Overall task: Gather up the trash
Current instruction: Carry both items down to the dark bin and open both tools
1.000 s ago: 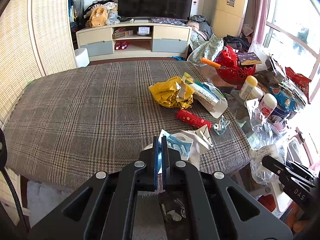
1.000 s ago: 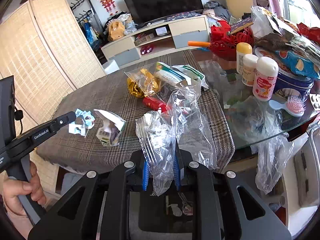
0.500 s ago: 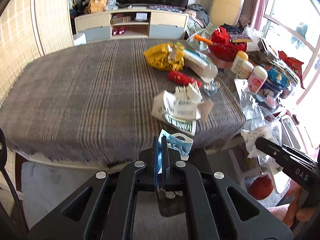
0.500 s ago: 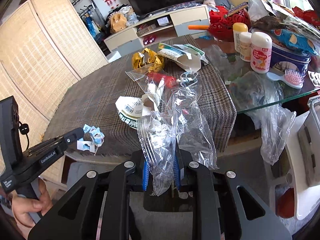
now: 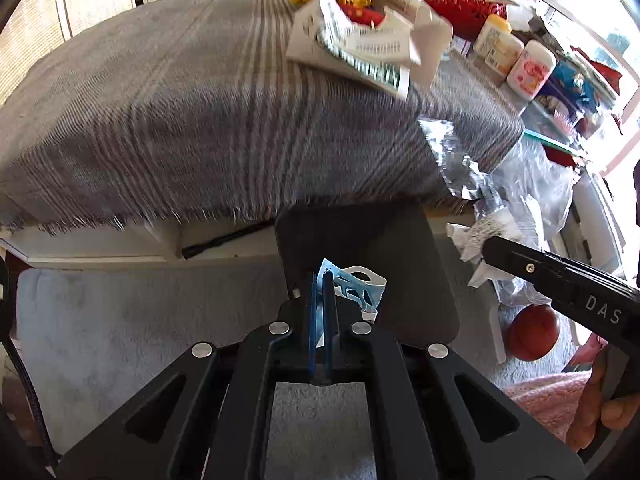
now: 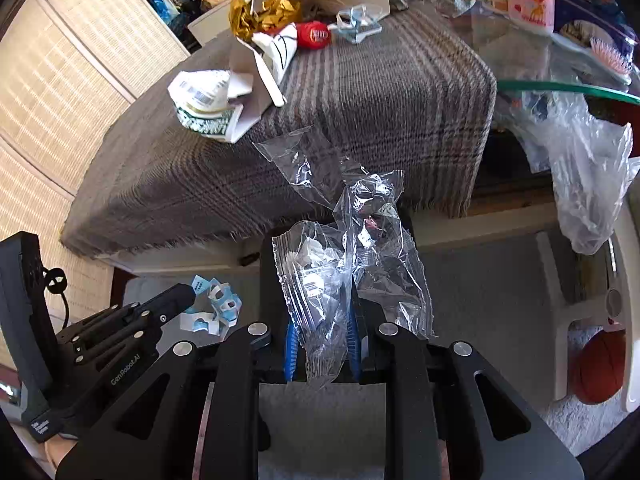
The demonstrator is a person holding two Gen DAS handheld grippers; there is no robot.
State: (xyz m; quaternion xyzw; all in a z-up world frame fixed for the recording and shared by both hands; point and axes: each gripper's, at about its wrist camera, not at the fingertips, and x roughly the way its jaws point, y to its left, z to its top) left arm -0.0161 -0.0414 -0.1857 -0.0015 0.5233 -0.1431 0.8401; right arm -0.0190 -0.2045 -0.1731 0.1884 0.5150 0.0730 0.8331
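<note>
Both hands loaded: left hand-held gripper point(image 5: 320, 320) pinches a blue-white wrapper point(image 5: 354, 286), right hand-held gripper point(image 6: 322, 344) clamps clear plastic bags point(image 6: 344, 256), both off the worktop point(image 6: 360, 92), probably bin-bound.

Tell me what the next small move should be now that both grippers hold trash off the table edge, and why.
Probably lower both a little further over the dark bin below the table edge, then open. The left gripper pinches a blue and white paper scrap, the right gripper a clear plastic wrapper, and both sit right above that bin's opening.
</note>
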